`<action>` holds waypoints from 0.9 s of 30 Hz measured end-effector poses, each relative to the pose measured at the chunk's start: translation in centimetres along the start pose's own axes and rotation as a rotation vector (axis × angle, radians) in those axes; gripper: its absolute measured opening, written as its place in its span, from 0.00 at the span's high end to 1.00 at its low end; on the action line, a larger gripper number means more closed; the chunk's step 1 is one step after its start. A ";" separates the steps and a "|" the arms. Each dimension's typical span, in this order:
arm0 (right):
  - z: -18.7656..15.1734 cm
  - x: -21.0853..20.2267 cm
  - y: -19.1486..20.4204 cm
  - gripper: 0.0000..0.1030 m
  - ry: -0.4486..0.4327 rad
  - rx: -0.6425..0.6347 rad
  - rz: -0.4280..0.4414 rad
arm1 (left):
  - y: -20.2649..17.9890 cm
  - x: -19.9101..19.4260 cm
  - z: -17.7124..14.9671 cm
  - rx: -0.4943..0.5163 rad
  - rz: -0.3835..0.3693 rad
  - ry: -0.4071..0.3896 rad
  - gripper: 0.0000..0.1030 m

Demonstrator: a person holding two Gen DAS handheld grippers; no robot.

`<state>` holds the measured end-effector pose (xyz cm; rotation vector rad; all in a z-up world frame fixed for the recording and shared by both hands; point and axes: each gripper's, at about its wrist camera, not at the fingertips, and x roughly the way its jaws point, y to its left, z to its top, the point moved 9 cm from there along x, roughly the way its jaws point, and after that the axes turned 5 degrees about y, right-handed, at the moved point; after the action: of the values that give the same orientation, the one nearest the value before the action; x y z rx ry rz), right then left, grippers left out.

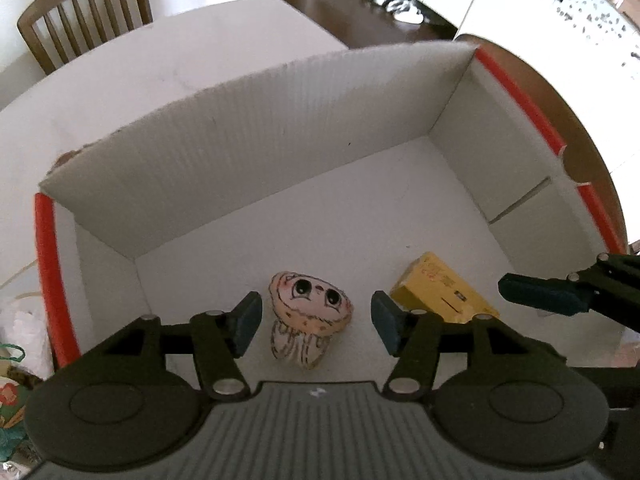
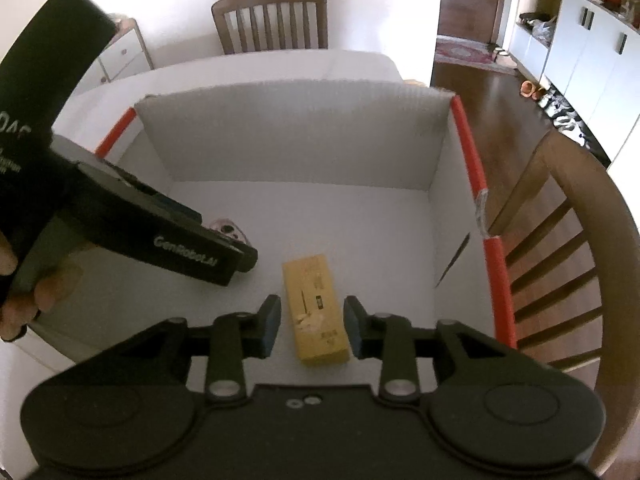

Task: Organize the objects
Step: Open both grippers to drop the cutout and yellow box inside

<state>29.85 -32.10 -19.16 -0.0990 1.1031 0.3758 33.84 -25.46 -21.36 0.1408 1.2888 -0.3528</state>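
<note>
A white cardboard box (image 1: 280, 128) with red-taped edges stands open on the table; it also shows in the right wrist view (image 2: 296, 136). On its floor lie a small cartoon-face plush toy (image 1: 310, 312) and a yellow rectangular carton (image 1: 440, 284). My left gripper (image 1: 316, 320) is open above the toy, fingers on either side of it, not touching. My right gripper (image 2: 310, 326) is open, straddling the yellow carton (image 2: 316, 312) without gripping it. The toy (image 2: 228, 230) is mostly hidden behind the left gripper in the right wrist view.
The box sits on a white table (image 1: 160, 60). Wooden chairs stand at the far side (image 2: 272, 20) and at the right (image 2: 560, 248). Bags and clutter lie left of the box (image 1: 16, 352). The right gripper's finger (image 1: 540, 290) reaches in from the right.
</note>
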 end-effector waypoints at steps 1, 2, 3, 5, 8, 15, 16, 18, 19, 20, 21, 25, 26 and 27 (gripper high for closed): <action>0.2 -0.5 0.1 0.65 -0.006 0.002 0.002 | 0.0 -0.3 -0.2 -0.005 -0.004 -0.005 0.42; 0.3 -0.9 0.1 0.64 -0.014 0.005 0.006 | 0.0 -0.6 -0.5 -0.009 -0.009 -0.015 0.42; 0.5 -1.3 0.2 0.63 -0.024 0.010 0.009 | 0.0 -1.1 -0.9 -0.013 -0.015 -0.029 0.42; 0.8 -2.3 0.5 0.54 -0.052 0.024 0.020 | 0.3 -2.2 -1.2 -0.017 -0.024 -0.058 0.42; 1.2 -4.2 0.8 0.38 -0.107 0.039 0.061 | 0.4 -4.7 -2.0 -0.036 -0.047 -0.111 0.42; 1.3 -7.6 2.6 0.31 -0.176 0.039 0.111 | 1.5 -10.6 -3.3 -0.052 -0.068 -0.255 0.42; 1.3 -7.9 2.8 0.31 -0.182 0.039 0.115 | 1.9 -11.4 -3.7 -0.054 -0.065 -0.270 0.42; 1.3 -8.6 3.5 0.30 -0.193 0.040 0.127 | 2.5 -12.8 -4.6 -0.063 -0.063 -0.303 0.42; 1.4 -8.8 3.9 0.30 -0.195 0.041 0.133 | 2.9 -13.0 -4.5 -0.069 -0.059 -0.313 0.42; 1.4 -9.0 4.3 0.30 -0.198 0.041 0.137 | 3.3 -13.0 -4.1 -0.072 -0.054 -0.328 0.42; 1.4 -9.3 4.8 0.29 -0.204 0.037 0.139 | 3.8 -13.7 -4.6 -0.075 -0.041 -0.354 0.42; 1.7 -9.8 6.8 0.28 -0.215 0.025 0.153 | 6.0 -15.7 -5.8 -0.098 -0.029 -0.396 0.42; 1.8 -9.8 7.4 0.28 -0.216 0.023 0.156 | 6.6 -16.1 -6.2 -0.107 -0.033 -0.402 0.42; 1.9 -9.8 8.0 0.28 -0.217 0.022 0.160 | 7.3 -16.5 -6.8 -0.117 -0.029 -0.406 0.42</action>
<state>24.88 -26.57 -8.75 0.0491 0.9027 0.5054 26.15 -13.68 -8.17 -0.0476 0.9075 -0.3106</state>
